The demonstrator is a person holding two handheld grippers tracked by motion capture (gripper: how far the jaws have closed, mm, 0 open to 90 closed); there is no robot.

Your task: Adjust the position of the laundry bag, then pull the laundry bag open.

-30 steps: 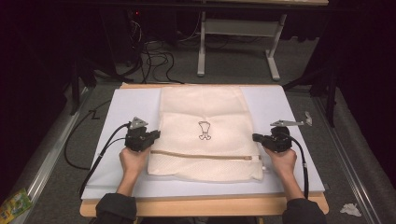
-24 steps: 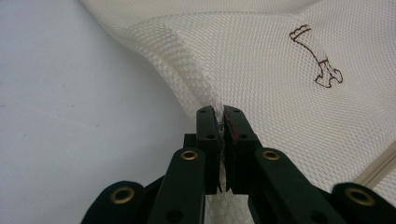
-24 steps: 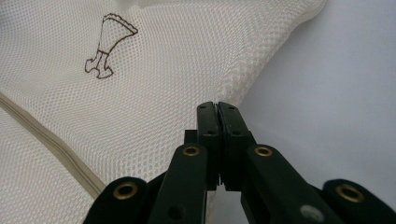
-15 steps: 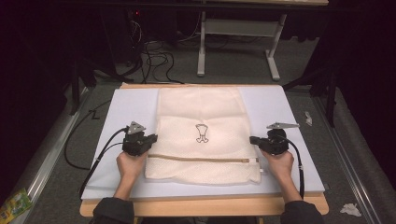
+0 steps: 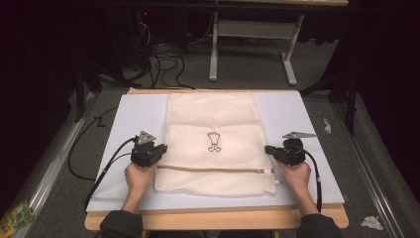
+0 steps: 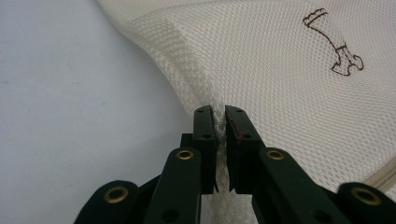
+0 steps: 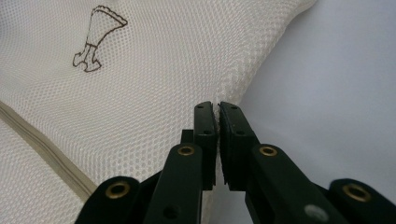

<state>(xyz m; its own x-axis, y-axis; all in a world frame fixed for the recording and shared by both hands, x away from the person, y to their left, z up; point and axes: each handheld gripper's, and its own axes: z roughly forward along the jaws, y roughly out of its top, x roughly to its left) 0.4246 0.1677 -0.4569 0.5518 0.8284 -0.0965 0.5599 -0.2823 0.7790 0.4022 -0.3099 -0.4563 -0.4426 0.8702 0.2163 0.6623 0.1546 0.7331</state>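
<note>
In the left gripper view, the left gripper (image 6: 220, 109) has its two black jaws almost together, and a pinched ridge of the cream mesh laundry bag (image 6: 289, 102) runs up through the narrow slot between them; the jaws have just been opening a little, so the hold on that side edge looks to be loosening. In the right gripper view, the right gripper (image 7: 216, 106) stands the same way, its jaws a hair apart with the bag's (image 7: 154, 93) opposite side edge caught between them, and these jaws too have just been easing open. Beyond each pair of jaws the mesh slopes away over the pale blue-white mat (image 6: 70, 93). From here the risk, as I judge it, is an uneven release: if one edge slips out before the other, the bag could sag or skew on that side and lose its squared lie. The gripper views show the weave, the pinched fold and the small brown printed emblem (image 7: 99, 37) close up, which the high view leaves tiny. The high view (image 5: 213, 144) gives what they cannot: the bag lying flat between both grippers (image 5: 148, 153) (image 5: 285, 152), its beige zipper (image 5: 213, 169) crossing just nearer the person than the jaws, and the wooden table edge (image 5: 213, 218).
</note>
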